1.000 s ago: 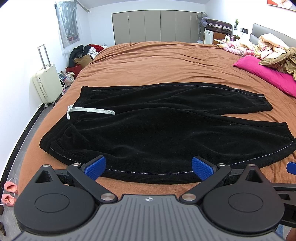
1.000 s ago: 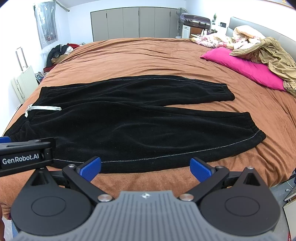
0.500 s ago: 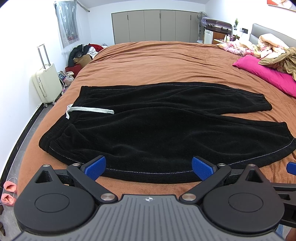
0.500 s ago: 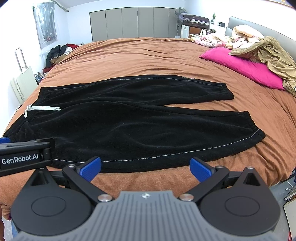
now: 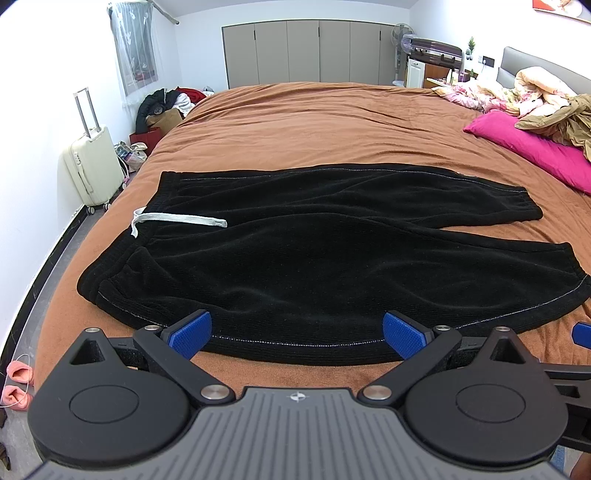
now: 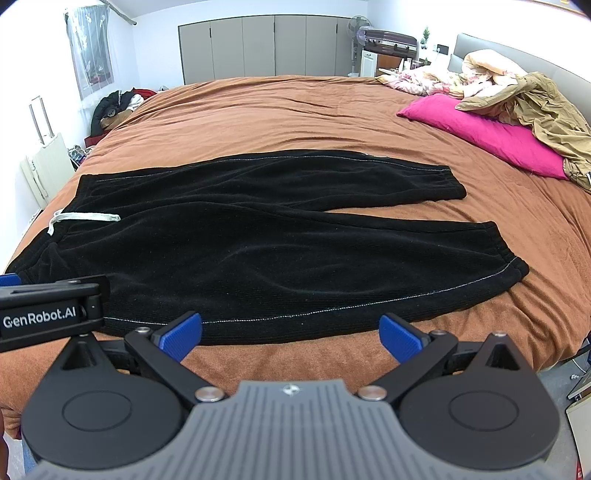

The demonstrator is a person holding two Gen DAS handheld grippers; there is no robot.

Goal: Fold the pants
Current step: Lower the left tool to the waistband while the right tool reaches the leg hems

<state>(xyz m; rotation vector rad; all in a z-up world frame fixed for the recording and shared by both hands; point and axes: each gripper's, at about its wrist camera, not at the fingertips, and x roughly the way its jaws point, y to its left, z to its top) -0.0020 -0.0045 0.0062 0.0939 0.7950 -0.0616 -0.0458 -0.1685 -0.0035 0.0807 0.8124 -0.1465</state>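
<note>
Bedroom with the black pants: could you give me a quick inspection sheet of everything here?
Surface: brown bedspread, lightly wrinkled.
Job's things: black pants spread flat, unfolded, legs apart; white drawstring on the waist.
Clutter: pink pillow, tan jacket, floral bedding.
Grippers: left tool open, empty, at the pants' near edge; right tool open, empty.
Cables: nothing seen.
Surroundings: cream suitcase, wardrobe, fan, clothes heap.
</note>
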